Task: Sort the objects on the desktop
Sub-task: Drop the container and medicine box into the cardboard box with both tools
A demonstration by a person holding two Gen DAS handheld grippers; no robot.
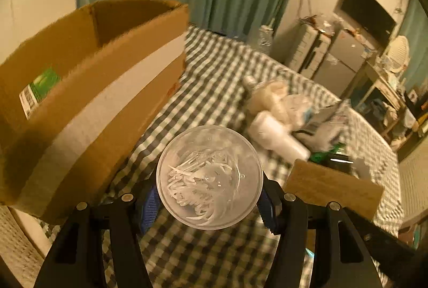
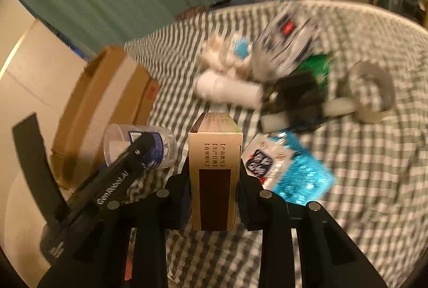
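Both claws loaded, mid-carry.

Left claw [image 1: 210,197]: closed on a clear round plastic tub [image 1: 209,177] with white strands inside, seen end-on in the left wrist view, pads pressing its sides. The tub is lifted off the checked cloth of the desk [image 1: 214,68]. The open cardboard box [image 1: 80,90] stands just beside it, on the left, its near wall higher than the tub in that view. In the right wrist view the tub shows a blue label and lies on its side in the claw, close to the box.

Right claw [image 2: 214,181]: clamped on a narrow tan carton [image 2: 215,175] with a dark brown panel and printed text, held lengthwise between the fingers, above the cloth.

Unsorted pile further out on the desk: white bottle [image 2: 227,90] lying flat, a blue foil packet [image 2: 297,175] just right of the carton, a grey tape roll [image 2: 371,92], a green packet, crumpled wrappers. Motion blur is heavy here; details of the pile are not readable.

Step in hand, as I judge it: delivery of two picked items to the box, left one first since it is nearest.

Next move calls for lifting the tub over the box wall before the claw opens; the tub's side is smooth and round, so a steady squeeze matters until it is inside. The right claw must wait clear or approach from the other side to avoid crossing the left.
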